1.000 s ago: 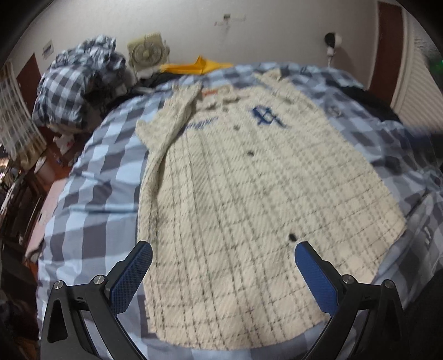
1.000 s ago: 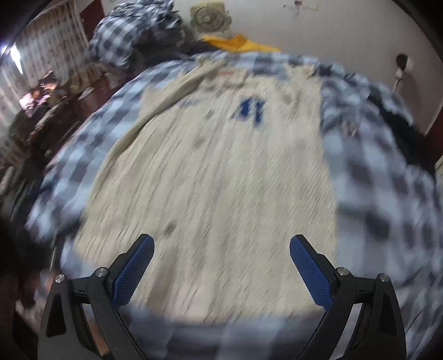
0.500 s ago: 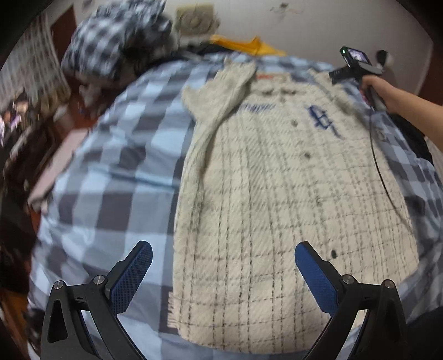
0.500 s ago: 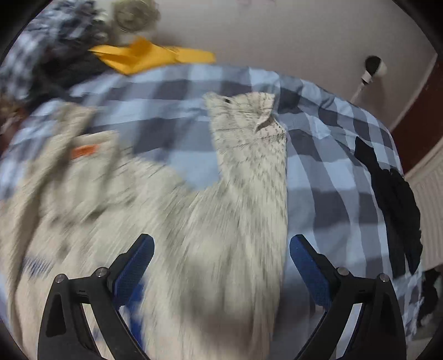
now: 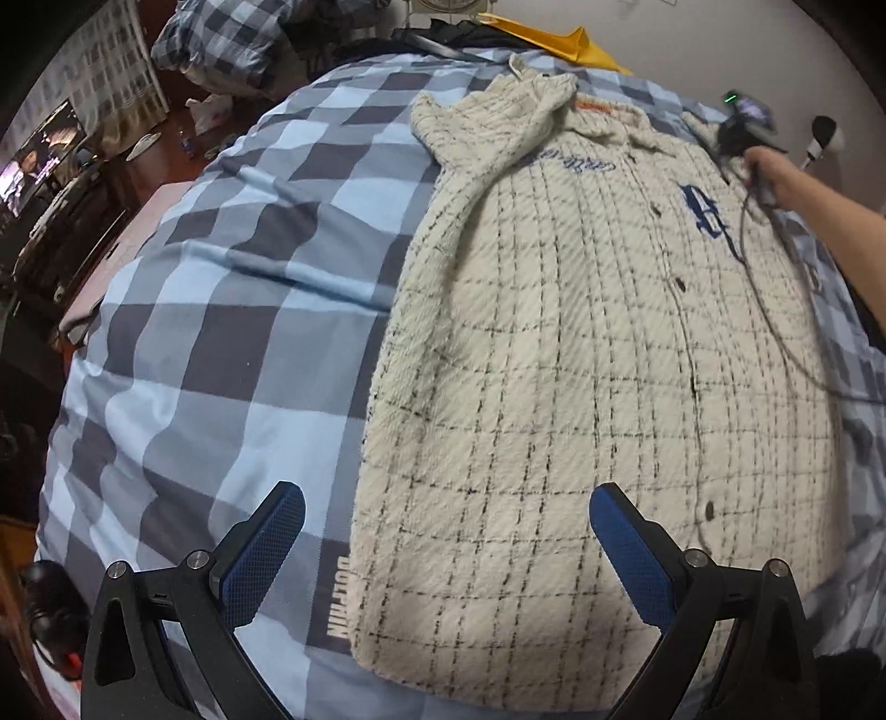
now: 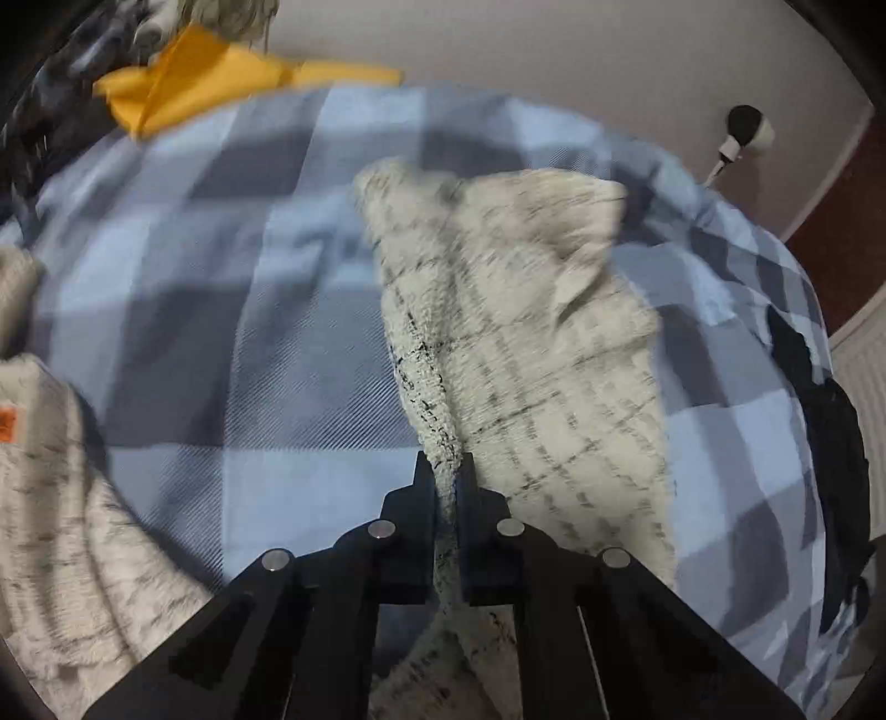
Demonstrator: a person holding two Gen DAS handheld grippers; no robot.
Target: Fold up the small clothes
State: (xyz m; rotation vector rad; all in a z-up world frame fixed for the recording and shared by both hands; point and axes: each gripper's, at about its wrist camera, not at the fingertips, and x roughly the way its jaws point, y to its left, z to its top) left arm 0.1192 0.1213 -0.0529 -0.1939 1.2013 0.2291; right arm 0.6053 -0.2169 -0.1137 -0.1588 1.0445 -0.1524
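A cream fleece shirt with a thin black grid and blue lettering (image 5: 581,354) lies flat, front up, on a blue checked bed cover (image 5: 221,310). Its left sleeve (image 5: 487,127) is folded in over the chest. My left gripper (image 5: 443,548) is open and empty above the shirt's hem, at its left edge. In the right wrist view my right gripper (image 6: 446,471) is shut on the edge of the shirt's right sleeve (image 6: 531,332), which stretches away over the cover. The right gripper (image 5: 742,127) and the hand holding it show in the left wrist view at the far right shoulder.
A yellow cloth (image 6: 221,77) and a heap of checked bedding (image 5: 232,39) lie at the head of the bed. A black garment (image 6: 825,421) lies at the right edge. A cable (image 5: 775,310) trails over the shirt. Furniture and a screen (image 5: 33,166) stand left.
My right gripper has moved forward to the right sleeve and shut on its edge. My left gripper has shifted left along the hem, still open.
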